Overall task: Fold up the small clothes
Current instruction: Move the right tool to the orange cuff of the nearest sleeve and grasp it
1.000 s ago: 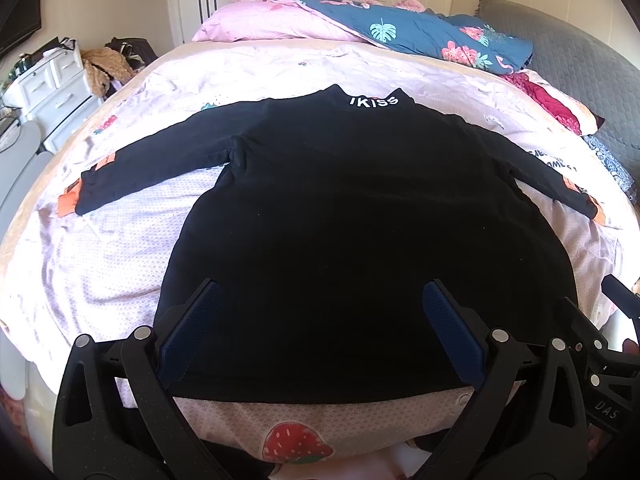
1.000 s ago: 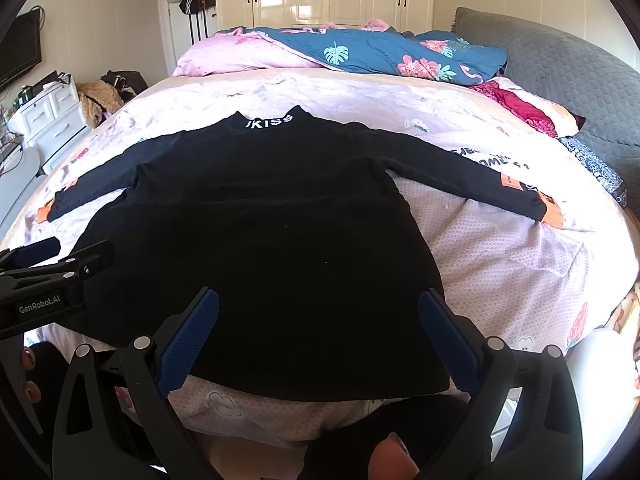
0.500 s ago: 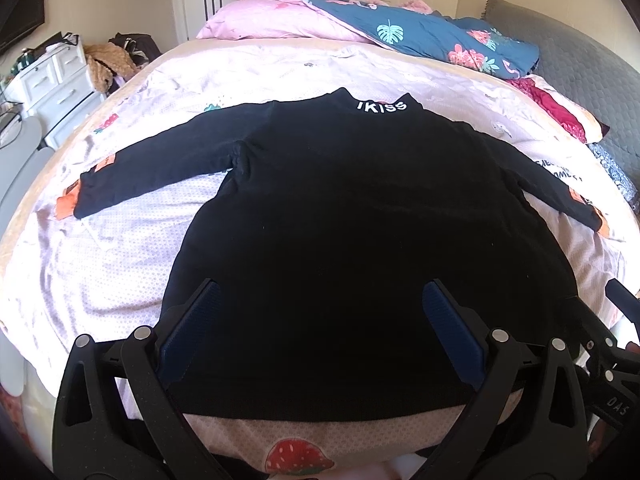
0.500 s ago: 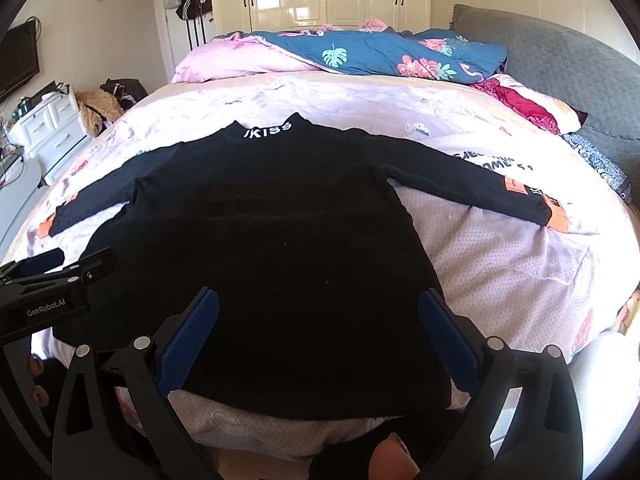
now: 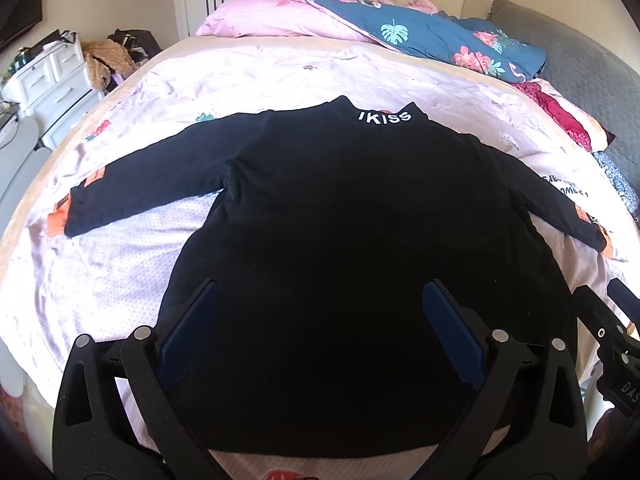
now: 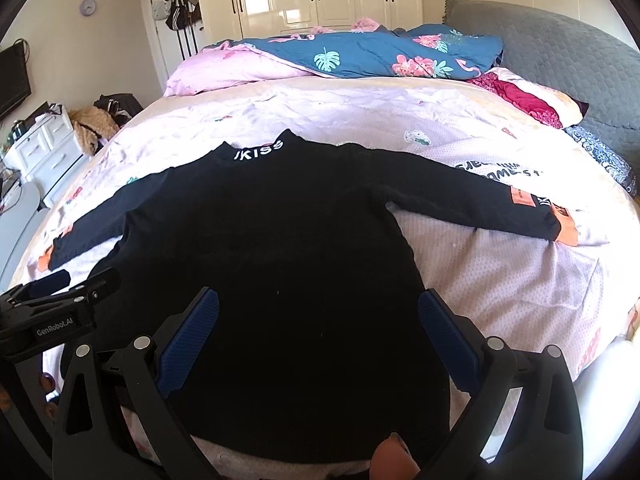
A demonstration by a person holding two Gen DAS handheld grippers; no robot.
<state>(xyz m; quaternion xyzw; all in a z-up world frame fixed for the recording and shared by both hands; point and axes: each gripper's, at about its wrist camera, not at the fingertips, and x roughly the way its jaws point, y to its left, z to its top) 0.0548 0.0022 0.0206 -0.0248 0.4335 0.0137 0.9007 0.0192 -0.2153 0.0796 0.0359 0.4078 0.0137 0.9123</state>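
A small black long-sleeved top [image 5: 352, 216] [image 6: 272, 240] lies flat on the bed, sleeves spread, its collar lettered "IKISS" at the far end. Orange patches mark both cuffs. My left gripper [image 5: 320, 300] hovers open above the hem's left half, nothing between its blue pads. My right gripper [image 6: 318, 304] is open too, above the hem's right half. The left gripper's body [image 6: 52, 312] shows at the left edge of the right wrist view, and the right gripper's body [image 5: 616, 332] at the right edge of the left wrist view.
The pink printed bedsheet [image 5: 120, 272] [image 6: 520, 288] surrounds the top. A blue floral quilt [image 6: 380, 56] and pink pillow [image 5: 272, 20] lie at the far end, a grey headboard [image 6: 560, 48] on the right. White drawers [image 5: 52, 76] stand left of the bed.
Both grippers have drawn back and risen slightly from the hem, still open. The top lies as it did.
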